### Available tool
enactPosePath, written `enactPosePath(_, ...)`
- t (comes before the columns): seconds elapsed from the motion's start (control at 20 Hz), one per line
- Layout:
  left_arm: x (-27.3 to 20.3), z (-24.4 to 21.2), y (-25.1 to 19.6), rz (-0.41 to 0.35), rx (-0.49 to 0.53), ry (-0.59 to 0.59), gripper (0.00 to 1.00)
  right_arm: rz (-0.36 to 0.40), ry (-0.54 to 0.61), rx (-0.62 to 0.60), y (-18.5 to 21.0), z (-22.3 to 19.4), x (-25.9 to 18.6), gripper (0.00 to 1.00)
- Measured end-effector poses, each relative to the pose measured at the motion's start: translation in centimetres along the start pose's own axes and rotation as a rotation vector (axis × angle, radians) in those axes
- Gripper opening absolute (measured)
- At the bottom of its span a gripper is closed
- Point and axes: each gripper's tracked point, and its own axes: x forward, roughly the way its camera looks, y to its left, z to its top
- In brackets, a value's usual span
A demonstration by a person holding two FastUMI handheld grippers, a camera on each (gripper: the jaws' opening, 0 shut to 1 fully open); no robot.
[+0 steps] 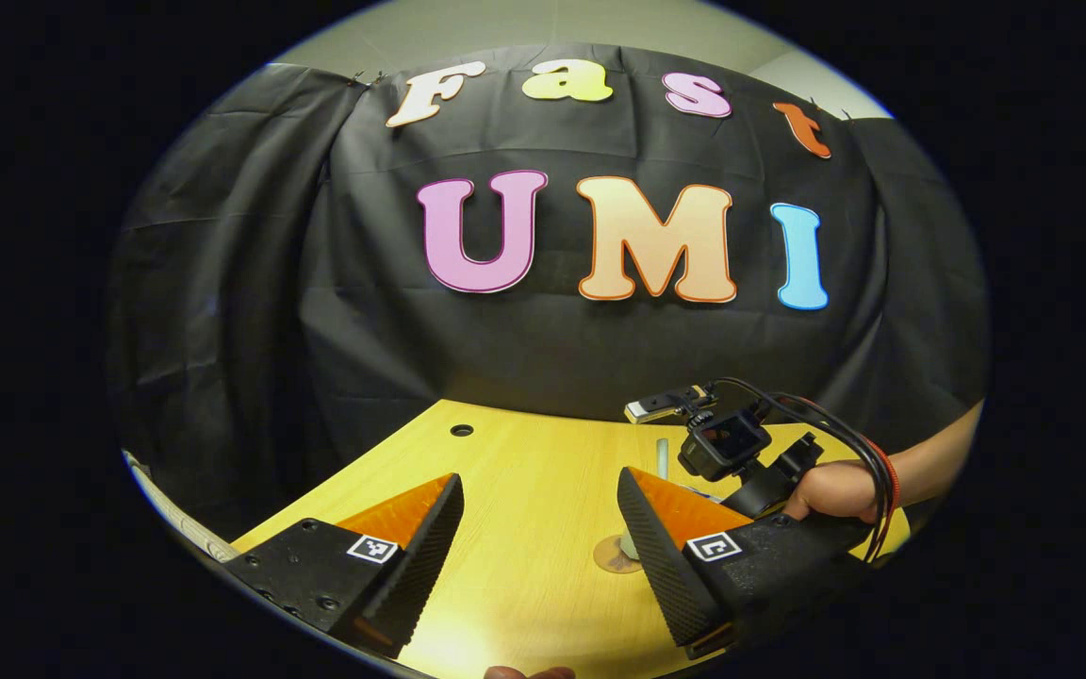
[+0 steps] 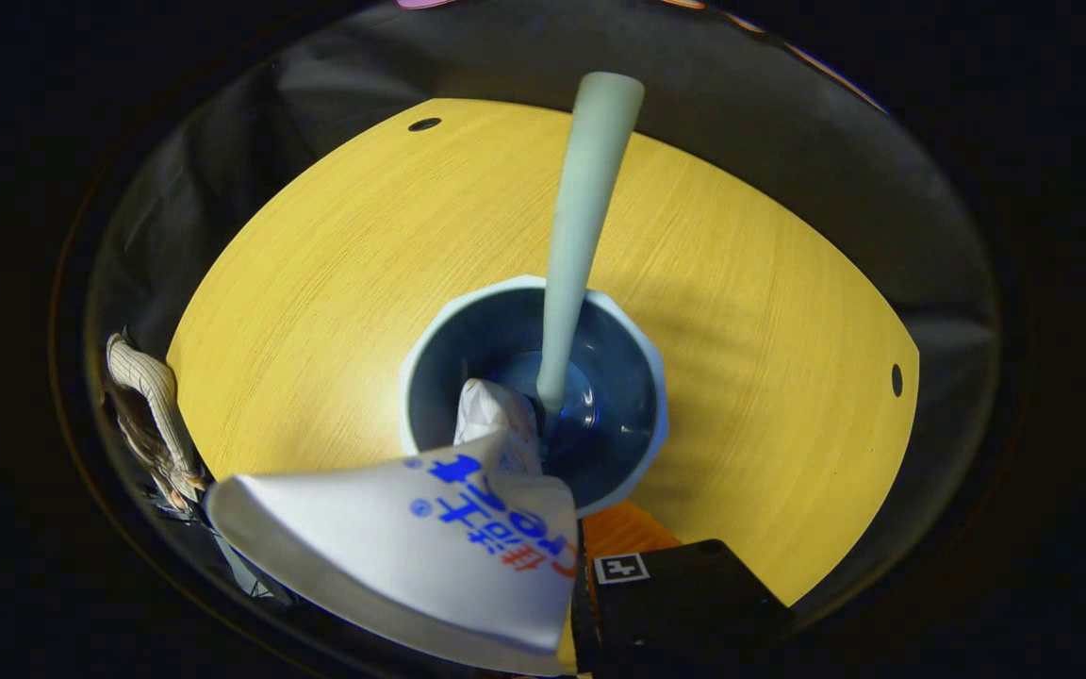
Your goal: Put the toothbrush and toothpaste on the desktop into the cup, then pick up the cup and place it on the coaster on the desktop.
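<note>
Blue cup (image 2: 532, 387) holds toothbrush (image 2: 581, 226); right gripper (image 2: 569, 566) pinches toothpaste (image 2: 411, 547) half in; left gripper (image 1: 540, 556) wide; coaster (image 1: 615, 554) awaits.

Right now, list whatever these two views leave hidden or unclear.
- Right gripper, right gripper view: the toothpaste covers one finger, so its grip can't be judged.
- Toothbrush head, right gripper view: sunk in the cup, behind the tube.
- Coaster, left gripper view: partly behind the left gripper finger.
- Cup, left gripper view: behind the hand and the right gripper.
</note>
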Motion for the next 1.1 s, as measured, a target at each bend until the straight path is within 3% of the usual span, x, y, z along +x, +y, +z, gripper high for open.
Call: enactPosePath(1.1,0.0,-0.4,2.1,-0.021,0.015,0.012,0.95,-0.032,0.007,0.031,1.4,0.1,2.7,0.26)
